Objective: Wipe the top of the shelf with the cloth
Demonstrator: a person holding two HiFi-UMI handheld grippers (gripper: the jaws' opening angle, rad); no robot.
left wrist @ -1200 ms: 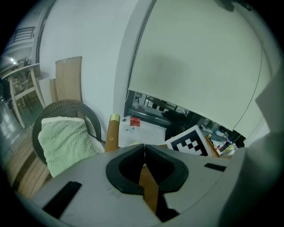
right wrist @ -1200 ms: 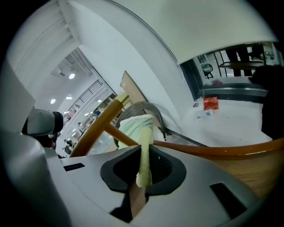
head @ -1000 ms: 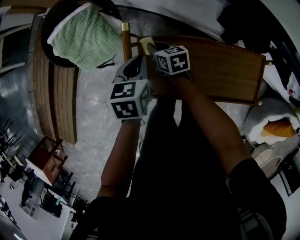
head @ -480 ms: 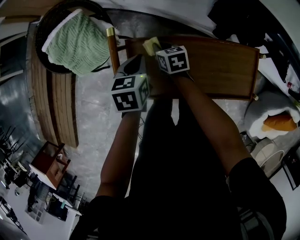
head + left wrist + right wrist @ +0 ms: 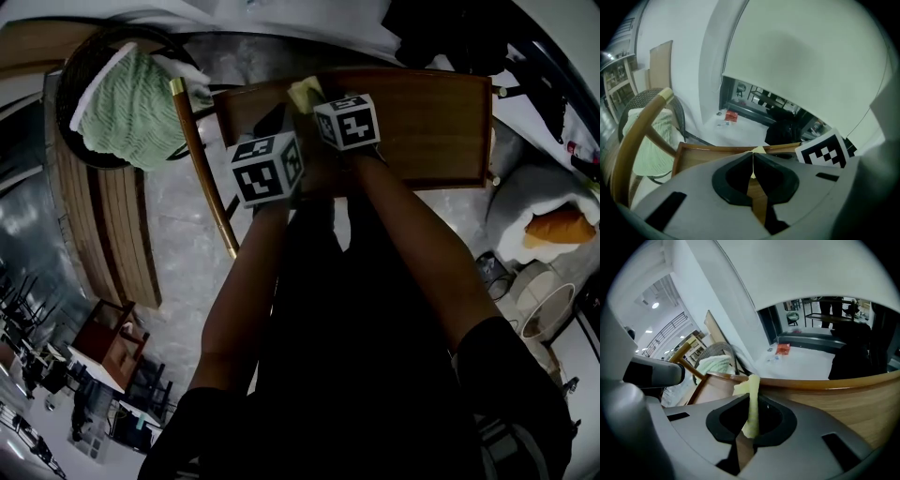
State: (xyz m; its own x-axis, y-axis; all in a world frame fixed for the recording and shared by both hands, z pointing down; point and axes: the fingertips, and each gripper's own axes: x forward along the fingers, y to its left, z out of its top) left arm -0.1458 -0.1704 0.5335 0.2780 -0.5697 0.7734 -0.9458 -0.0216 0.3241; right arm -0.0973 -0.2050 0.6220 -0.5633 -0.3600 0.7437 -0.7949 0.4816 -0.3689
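Right gripper (image 5: 307, 99) is clamped on the cloth (image 5: 304, 91), a pale yellow strip standing up between its jaws, pinched tight in the right gripper view. The cloth sits on the wooden shelf (image 5: 422, 122), now a little way in from the shelf's left end. A second ago it was right at that left corner, so the wipe has carried it inward along the top.

Left gripper (image 5: 279, 118) has its jaws together. The left gripper view shows them meeting in a thin seam, with a sliver of yellow showing at the seam and above the tips. I cannot tell whether that is pinched or only seen beyond them. The left gripper has come up and in. A second ago its marker cube hung off the shelf's front-left corner, and now it sits just beside the right one, over the front-left part of the shelf.

The view has swung too. The dark basket (image 5: 73, 70) with the green towel (image 5: 131, 112) has slid toward the upper left. The curved wooden bar (image 5: 202, 178) with the brass-coloured tip shows far more of its length than before, running down between basket and shelf.
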